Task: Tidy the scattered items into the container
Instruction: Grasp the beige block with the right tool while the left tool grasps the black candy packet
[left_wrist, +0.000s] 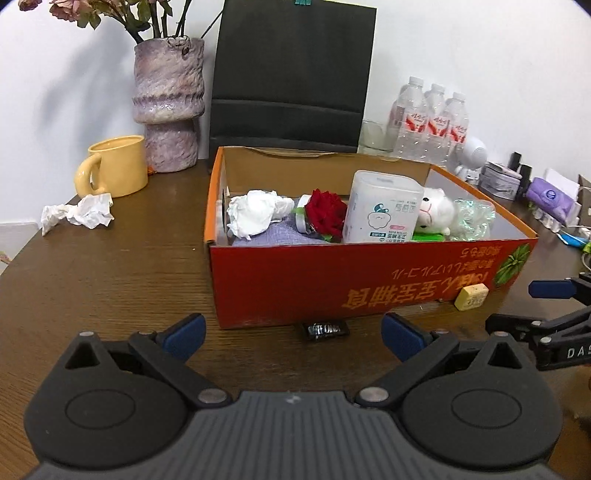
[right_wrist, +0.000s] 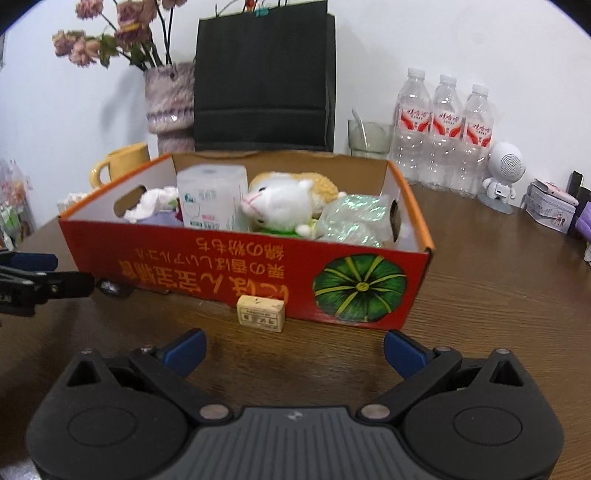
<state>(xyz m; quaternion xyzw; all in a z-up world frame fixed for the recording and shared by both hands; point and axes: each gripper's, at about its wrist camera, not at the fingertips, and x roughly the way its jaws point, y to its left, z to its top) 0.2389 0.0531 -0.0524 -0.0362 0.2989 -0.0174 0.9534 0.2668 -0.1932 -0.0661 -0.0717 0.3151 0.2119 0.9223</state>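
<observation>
A red cardboard box (left_wrist: 280, 280) (right_wrist: 184, 258) stands on the brown table and holds a crumpled tissue (left_wrist: 251, 216), a red rose (left_wrist: 325, 214), a white wipes tub (left_wrist: 380, 210), a plush toy (right_wrist: 284, 205) and a clear bag (right_wrist: 354, 221). On the table against its front wall lie a small black packet (left_wrist: 325, 329) and a yellow eraser block (left_wrist: 471, 296) (right_wrist: 261, 314). A crumpled tissue (left_wrist: 79, 214) lies left of the box. My left gripper (left_wrist: 293, 336) is open and empty, just short of the packet. My right gripper (right_wrist: 293, 350) is open and empty, just short of the eraser.
A yellow mug (left_wrist: 114, 171), a purple vase (left_wrist: 168, 103) and a black paper bag (left_wrist: 291, 77) stand behind the box. Water bottles (right_wrist: 443, 133), a glass (right_wrist: 369, 140), a white speaker figure (right_wrist: 502, 177) and small tins (right_wrist: 550, 210) fill the back right.
</observation>
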